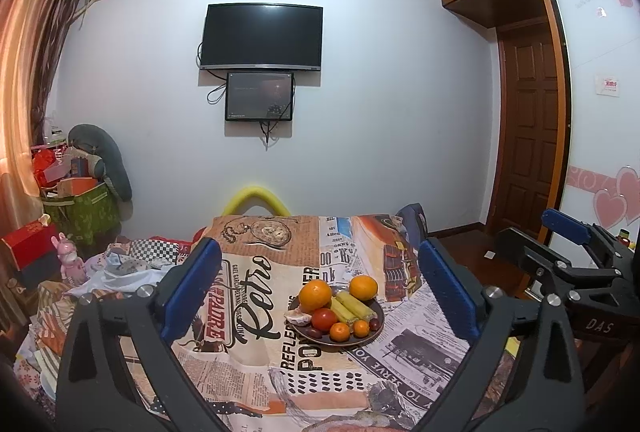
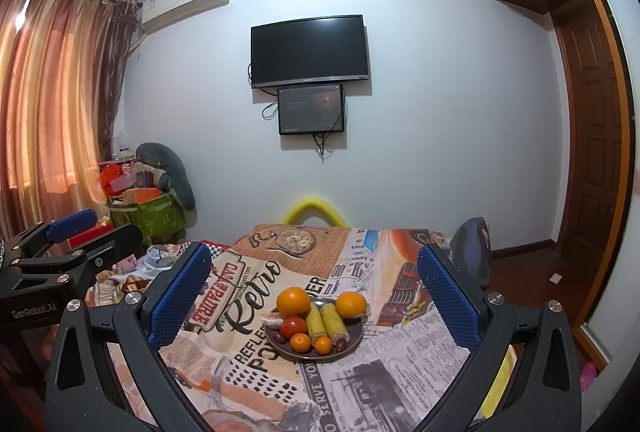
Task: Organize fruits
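A dark round plate (image 1: 370,337) (image 2: 352,346) sits on the printed tablecloth in the middle of the table. It holds two large oranges (image 1: 315,295) (image 2: 293,301), two yellow corn pieces (image 1: 352,304) (image 2: 334,320), a red tomato (image 1: 324,319) (image 2: 294,326), two small tangerines (image 1: 340,332) (image 2: 300,342), dark grapes and a peeled segment. My left gripper (image 1: 320,296) is open and empty, held above the table in front of the plate. My right gripper (image 2: 314,300) is open and empty, also short of the plate. Each gripper shows at the side of the other's view.
The tablecloth (image 1: 248,312) covers the table. A yellow chair back (image 1: 256,198) stands at the far edge. A cluttered bed and boxes (image 1: 76,208) lie to the left. A bag (image 2: 474,248) sits at the table's right. A wooden door (image 1: 528,136) is at the right.
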{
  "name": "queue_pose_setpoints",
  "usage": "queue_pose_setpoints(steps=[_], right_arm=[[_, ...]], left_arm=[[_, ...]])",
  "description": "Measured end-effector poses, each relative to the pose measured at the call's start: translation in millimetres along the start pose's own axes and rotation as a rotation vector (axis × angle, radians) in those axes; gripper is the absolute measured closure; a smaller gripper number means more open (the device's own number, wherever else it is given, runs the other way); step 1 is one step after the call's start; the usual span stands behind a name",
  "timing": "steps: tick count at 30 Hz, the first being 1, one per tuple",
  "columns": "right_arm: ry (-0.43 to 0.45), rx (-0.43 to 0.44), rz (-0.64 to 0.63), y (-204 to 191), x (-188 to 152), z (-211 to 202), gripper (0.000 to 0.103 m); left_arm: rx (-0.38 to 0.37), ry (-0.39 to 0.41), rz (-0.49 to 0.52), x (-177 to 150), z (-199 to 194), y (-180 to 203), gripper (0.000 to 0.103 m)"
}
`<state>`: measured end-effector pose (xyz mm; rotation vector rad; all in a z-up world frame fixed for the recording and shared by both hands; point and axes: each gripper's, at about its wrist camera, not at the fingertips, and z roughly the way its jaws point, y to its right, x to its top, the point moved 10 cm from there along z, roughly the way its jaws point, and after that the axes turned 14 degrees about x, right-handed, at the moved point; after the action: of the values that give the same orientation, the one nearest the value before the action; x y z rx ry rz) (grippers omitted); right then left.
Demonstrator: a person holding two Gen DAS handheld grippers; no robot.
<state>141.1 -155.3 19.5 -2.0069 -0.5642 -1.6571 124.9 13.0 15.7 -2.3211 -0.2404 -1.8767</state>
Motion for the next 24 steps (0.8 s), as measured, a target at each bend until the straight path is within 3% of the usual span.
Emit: queue_pose_setpoints(steps=[24], right_arm=[[0.006, -0.009, 0.003, 3.6, 3.8, -2.1, 0.0]], left_arm=[[-0.041, -0.011, 0.013, -3.1, 0.8, 5.2, 0.002]])
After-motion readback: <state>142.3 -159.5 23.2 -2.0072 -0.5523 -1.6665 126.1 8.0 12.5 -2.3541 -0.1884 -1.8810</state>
